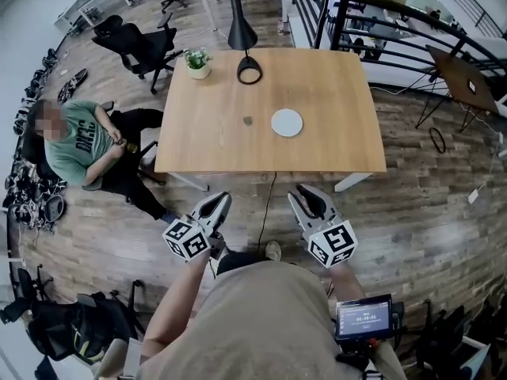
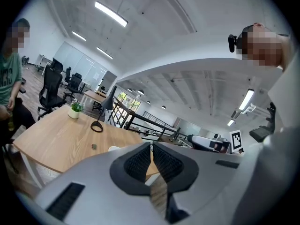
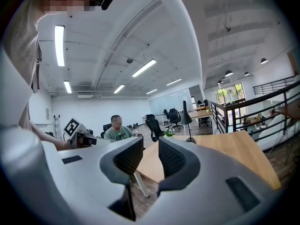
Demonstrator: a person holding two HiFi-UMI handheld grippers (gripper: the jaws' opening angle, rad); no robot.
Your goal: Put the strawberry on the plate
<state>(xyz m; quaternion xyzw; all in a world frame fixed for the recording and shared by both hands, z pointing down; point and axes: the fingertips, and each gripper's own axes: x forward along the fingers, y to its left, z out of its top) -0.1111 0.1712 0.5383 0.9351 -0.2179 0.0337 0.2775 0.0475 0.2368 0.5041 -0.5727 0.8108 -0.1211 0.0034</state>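
Step in hand: approach. Left gripper [image 1: 218, 203] jaws are together; right gripper [image 1: 307, 198] jaws are slightly apart, empty. The strawberry [image 1: 247, 121] lies well ahead, beside the plate [image 1: 287, 123]. Next move likely requires reaching forward with jaws opened wider.

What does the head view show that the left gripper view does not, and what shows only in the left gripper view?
Only the head view: the whole round plate, the screen device at the bottom edge, and the left gripper's marker cube. Only the left gripper view: the ceiling lights and the ribbed pads of the shut left claw. Both: the table, the small dark item beside the plate, the potted plant, the lamp and the seated person.
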